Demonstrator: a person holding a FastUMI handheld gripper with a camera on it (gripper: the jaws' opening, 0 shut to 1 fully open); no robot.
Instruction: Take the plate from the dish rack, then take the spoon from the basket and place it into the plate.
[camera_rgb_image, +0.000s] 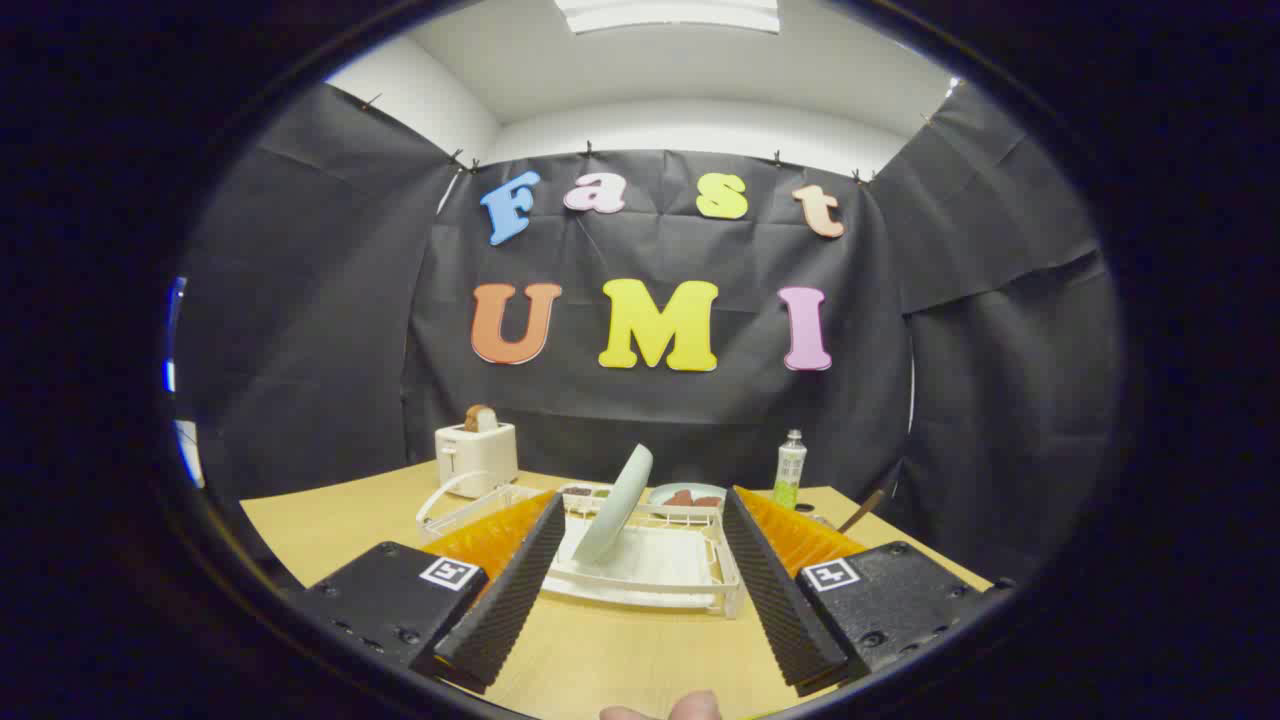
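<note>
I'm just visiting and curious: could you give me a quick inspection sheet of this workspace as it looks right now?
Surface: wooden table, bare near the fingers.
Job's things: pale plate leaning upright in the white dish rack, just ahead of the fingers; basket beside the rack; spoon not made out.
Clutter: toaster holding bread; bottle; bowl behind the rack.
Grippers: gripper open, fingers spread either side of the rack, touching nothing.
Cables: nothing seen.
Surroundings: black cloth walls, ceiling light.
</note>
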